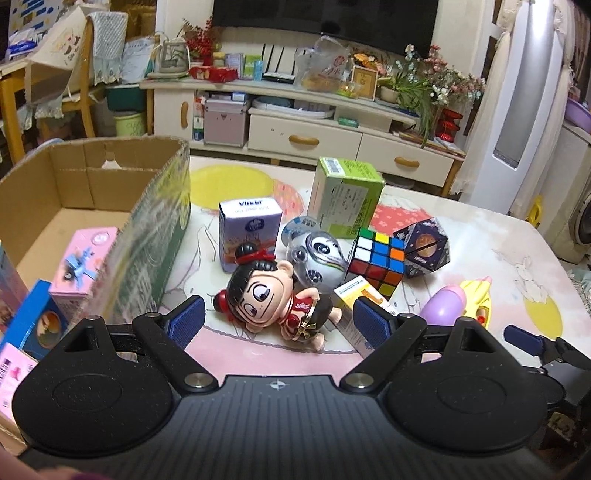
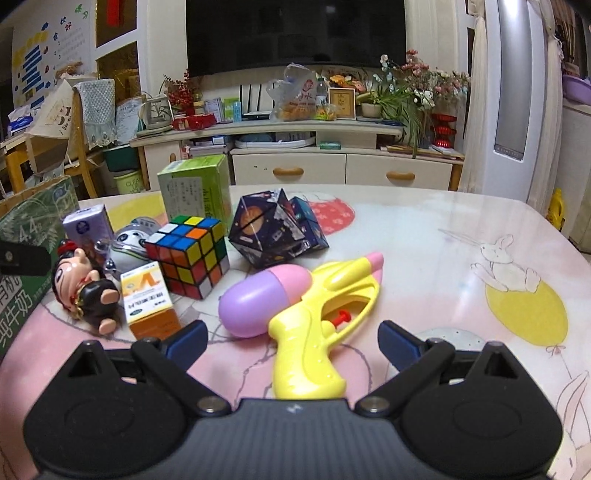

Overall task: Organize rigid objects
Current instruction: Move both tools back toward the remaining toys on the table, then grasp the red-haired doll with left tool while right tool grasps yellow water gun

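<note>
home living room: wall television (image 2: 295, 33), cluttered media cabinet (image 2: 295, 162), houseplants (image 2: 399, 96)

Left hand-held gripper (image 1: 279, 323) low in the frame, blue pads (image 1: 186, 321) spread wide, nothing between them. Right hand-held gripper (image 2: 291, 341) likewise at lower centre, jaws parted, empty; its tip also visible at the left view's right edge.
</note>
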`<action>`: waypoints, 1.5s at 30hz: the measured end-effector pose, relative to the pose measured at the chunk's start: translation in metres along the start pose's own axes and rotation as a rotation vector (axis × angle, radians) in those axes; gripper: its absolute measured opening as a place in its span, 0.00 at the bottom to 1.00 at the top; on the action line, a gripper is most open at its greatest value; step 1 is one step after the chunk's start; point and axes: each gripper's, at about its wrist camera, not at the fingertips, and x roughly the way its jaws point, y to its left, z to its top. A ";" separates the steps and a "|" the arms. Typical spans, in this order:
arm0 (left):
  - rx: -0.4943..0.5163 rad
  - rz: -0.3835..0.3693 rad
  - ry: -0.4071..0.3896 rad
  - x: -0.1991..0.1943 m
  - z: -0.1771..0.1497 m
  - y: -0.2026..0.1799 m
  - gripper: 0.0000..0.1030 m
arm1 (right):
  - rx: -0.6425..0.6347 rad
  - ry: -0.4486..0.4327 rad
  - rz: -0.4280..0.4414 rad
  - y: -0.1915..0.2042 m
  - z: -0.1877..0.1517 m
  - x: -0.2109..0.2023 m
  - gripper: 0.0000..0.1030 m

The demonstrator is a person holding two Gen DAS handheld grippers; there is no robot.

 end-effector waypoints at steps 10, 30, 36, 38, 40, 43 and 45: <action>-0.029 0.094 0.024 0.038 0.002 -0.001 1.00 | 0.015 0.021 0.010 -0.010 0.002 0.007 0.94; -0.004 0.092 0.075 0.084 -0.004 0.000 1.00 | 0.037 0.068 0.058 -0.017 0.006 0.022 0.96; -0.017 0.091 0.076 0.082 -0.004 0.005 1.00 | 0.037 0.054 0.066 -0.015 0.007 0.023 0.94; -0.006 0.092 0.075 0.082 -0.003 0.004 0.97 | 0.043 0.053 0.072 -0.016 0.007 0.023 0.94; 0.010 0.111 0.073 0.078 -0.006 0.000 0.83 | 0.045 0.060 0.078 -0.016 0.006 0.024 0.88; 0.018 0.128 0.073 0.077 -0.005 0.001 0.72 | 0.029 0.062 0.066 -0.015 0.006 0.024 0.81; 0.020 0.129 0.070 0.075 -0.005 0.002 0.60 | 0.017 0.060 0.056 -0.014 0.005 0.024 0.74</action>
